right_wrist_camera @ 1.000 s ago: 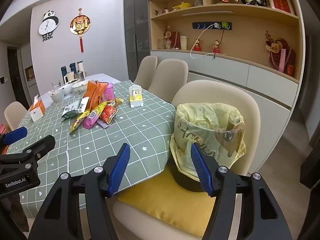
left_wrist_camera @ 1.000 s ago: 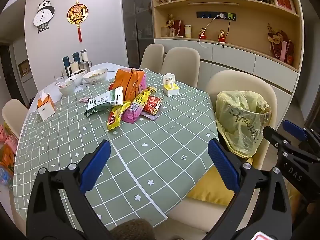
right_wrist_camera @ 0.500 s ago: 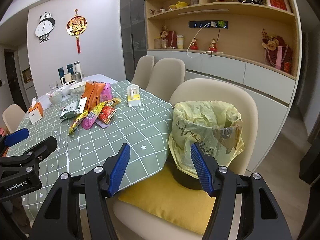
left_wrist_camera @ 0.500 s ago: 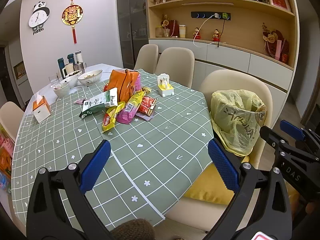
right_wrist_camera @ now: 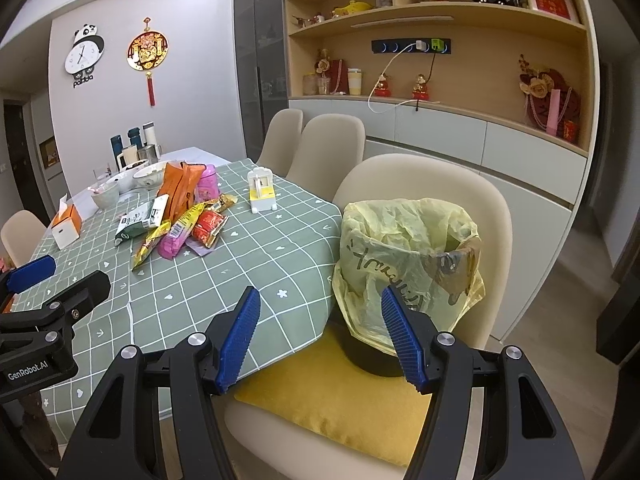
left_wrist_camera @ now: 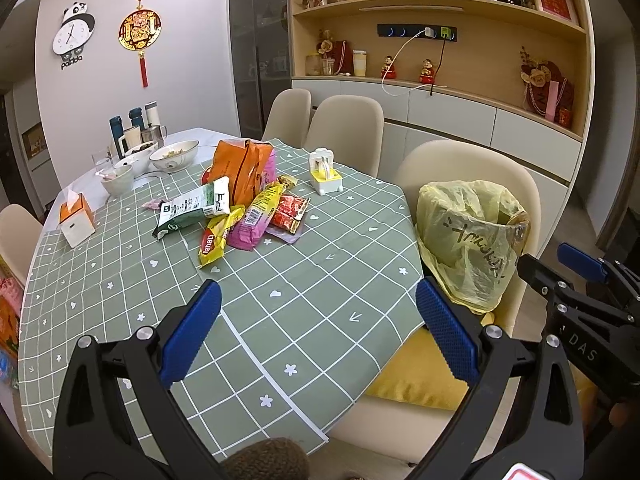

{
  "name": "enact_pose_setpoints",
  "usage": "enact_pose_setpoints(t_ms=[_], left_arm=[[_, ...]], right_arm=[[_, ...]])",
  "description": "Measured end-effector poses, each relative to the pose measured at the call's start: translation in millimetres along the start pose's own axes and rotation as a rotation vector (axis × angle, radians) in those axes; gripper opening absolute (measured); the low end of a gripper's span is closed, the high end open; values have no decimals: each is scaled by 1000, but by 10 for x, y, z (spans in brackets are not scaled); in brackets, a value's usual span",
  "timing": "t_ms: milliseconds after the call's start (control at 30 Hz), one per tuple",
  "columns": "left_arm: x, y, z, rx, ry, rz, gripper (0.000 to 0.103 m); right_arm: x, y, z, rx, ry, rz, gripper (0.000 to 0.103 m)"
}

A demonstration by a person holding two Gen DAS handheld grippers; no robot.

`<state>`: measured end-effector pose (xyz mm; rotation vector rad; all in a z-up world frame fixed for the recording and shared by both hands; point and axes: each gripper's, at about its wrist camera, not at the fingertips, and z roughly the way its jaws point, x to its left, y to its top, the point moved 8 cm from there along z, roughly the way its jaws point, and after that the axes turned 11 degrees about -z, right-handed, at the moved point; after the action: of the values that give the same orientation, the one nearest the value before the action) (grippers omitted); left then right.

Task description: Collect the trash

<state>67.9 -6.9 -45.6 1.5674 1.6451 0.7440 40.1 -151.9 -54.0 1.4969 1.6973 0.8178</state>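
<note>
- Left wrist view: your left gripper (left_wrist_camera: 316, 320) hangs over the table (left_wrist_camera: 304, 280) with its jaws wide apart and nothing between them. The wrappers (left_wrist_camera: 240, 216) are heaped mid-table. Two bowls (left_wrist_camera: 174, 155) behind them hold food.
- Right wrist view: your right gripper (right_wrist_camera: 320, 336) is spread and empty. The yellow-lined bin (right_wrist_camera: 404, 256) stands on the chair cushion (right_wrist_camera: 328, 404); its contents are hidden.

Snack wrappers (left_wrist_camera: 244, 216) lie heaped on the green-clothed table (left_wrist_camera: 304, 280).
</note>
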Motion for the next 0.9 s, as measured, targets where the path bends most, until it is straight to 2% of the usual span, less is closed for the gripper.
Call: enact_pose_setpoints(t_ms=[900], left_arm=[[-48, 17, 19, -5, -10, 5, 93]], right_arm=[[-34, -26, 20, 9, -8, 5, 60]])
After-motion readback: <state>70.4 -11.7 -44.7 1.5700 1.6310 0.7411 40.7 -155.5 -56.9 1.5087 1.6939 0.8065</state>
